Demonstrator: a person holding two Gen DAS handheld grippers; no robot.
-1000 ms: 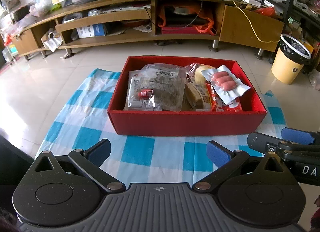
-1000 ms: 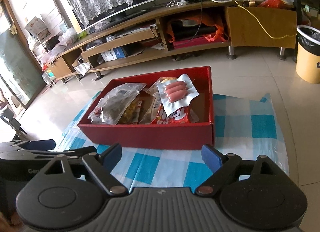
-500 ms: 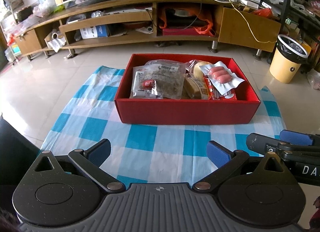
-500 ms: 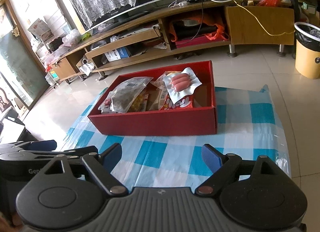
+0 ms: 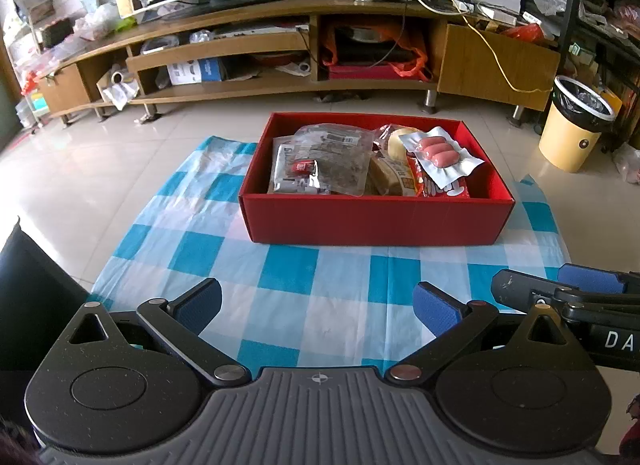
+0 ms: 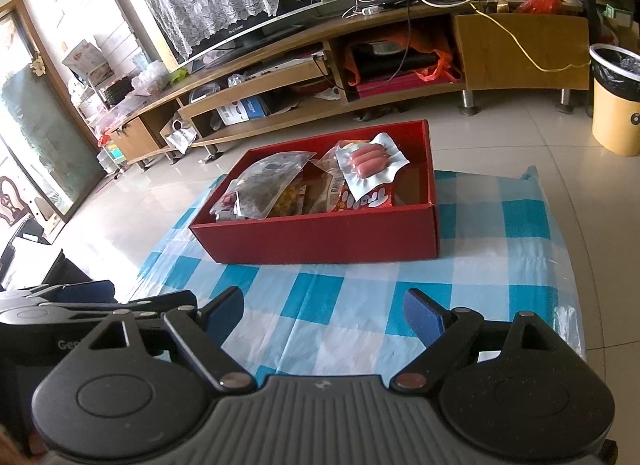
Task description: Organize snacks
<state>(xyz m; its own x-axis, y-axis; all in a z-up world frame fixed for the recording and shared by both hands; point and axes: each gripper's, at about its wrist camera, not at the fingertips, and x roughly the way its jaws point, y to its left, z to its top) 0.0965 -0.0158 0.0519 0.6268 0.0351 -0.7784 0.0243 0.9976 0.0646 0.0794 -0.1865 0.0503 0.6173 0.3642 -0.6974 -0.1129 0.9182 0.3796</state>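
Both grippers were empty at this moment: we had the left gripper (image 5: 316, 297) with its blue pads spread wide and nothing between them, and the right gripper (image 6: 322, 307) likewise released, fingers apart over bare cloth. Snacks all sat inside the red box (image 5: 376, 221), which stood on the blue-checked cloth (image 5: 280, 277) on the tiled floor, well ahead of both tools. Inside we saw a clear bag of dark dried stuff (image 5: 338, 161) leaning over a silver pack on the box's left half, a sausage pack (image 5: 440, 151) lying on top of a red Trolli bag (image 6: 366, 199) toward the right, and a yellowish wrapped snack (image 5: 390, 175) wedged between. Stacking looked loose, packs tilted and overlapping, probably just dropped in to fit the box footprint. Right end of the box showed some bare floor beside the Trolli bag. No snack lay on the cloth in either view, so we judged the job done or nearly so. Pose: we held both grippers low and roughly level, side by side near the cloth's near edge, pointing at the box; each showed in the other's view, the right one just beside the left. TV stand (image 6: 360, 65) and yellow bin (image 5: 574, 125) sat beyond, not involved.
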